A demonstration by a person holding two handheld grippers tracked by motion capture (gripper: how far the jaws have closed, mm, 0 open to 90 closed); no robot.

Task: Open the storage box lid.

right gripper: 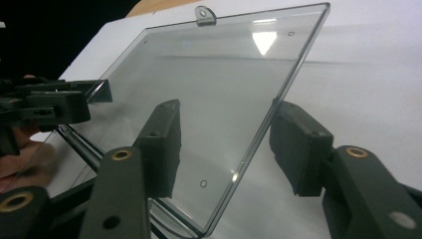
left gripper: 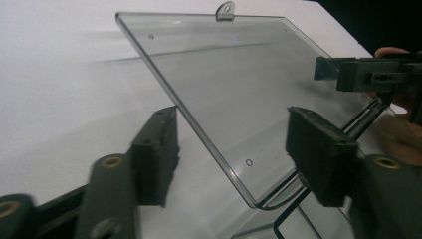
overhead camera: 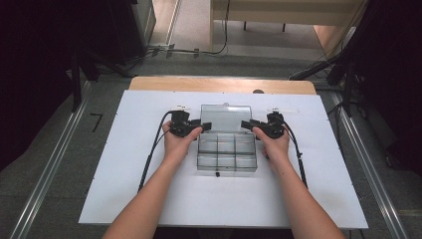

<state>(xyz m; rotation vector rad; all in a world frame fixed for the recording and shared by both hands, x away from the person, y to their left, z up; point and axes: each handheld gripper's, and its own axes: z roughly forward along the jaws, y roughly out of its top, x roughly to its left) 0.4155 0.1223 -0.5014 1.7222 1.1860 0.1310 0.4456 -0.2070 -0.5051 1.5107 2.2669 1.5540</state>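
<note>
A clear plastic compartment box (overhead camera: 226,155) lies on the white board, its lid (overhead camera: 225,118) raised and leaning back. My left gripper (overhead camera: 205,126) is at the lid's left edge and my right gripper (overhead camera: 246,125) at its right edge. In the left gripper view the lid (left gripper: 234,84) has its edge running between the two jaws of the left gripper (left gripper: 239,154), and both pads stand off it. The right gripper view has the lid (right gripper: 214,84) crossing the right gripper (right gripper: 229,149) the same way, with a gap on each side. Both grippers are open.
The white board (overhead camera: 149,189) lies on a wooden table (overhead camera: 219,84). Black cables trail from both grippers toward the near edge. Grey floor with metal rails (overhead camera: 50,169) flanks the table, and dark equipment stands at the left and right.
</note>
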